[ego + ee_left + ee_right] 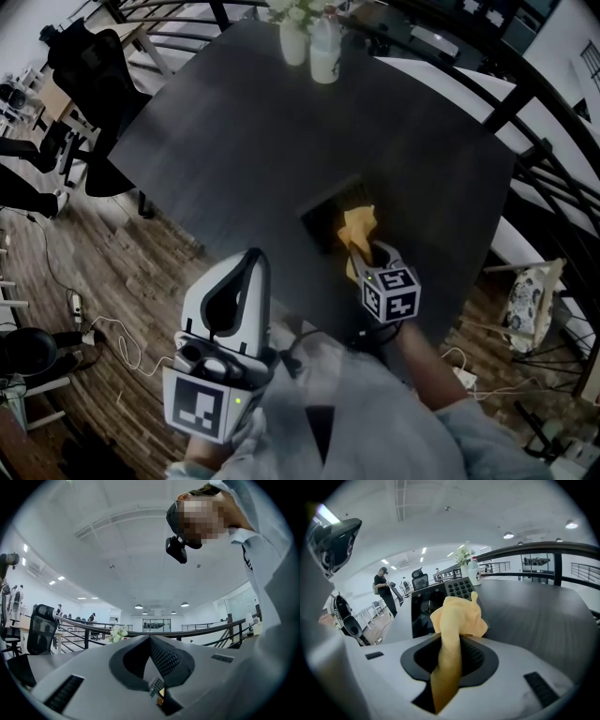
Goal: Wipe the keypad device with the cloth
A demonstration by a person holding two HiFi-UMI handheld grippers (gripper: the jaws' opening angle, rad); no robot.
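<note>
Now right claw (457, 644) pinches cloth (457, 616) — apparently at keypad device (425, 609) edge.

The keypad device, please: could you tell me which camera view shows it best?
The right gripper view. There the keypad device shows its rows of keys and its dark screen behind the cloth. In the head view it is only a dark slab, partly covered by the cloth. The left gripper view points up toward the ceiling and shows none of it.

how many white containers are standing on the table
2: a vase holding flowers and a bottle just right of it, side by side at the far edge of the table. The view cuts off there, so more may be hidden.
</note>
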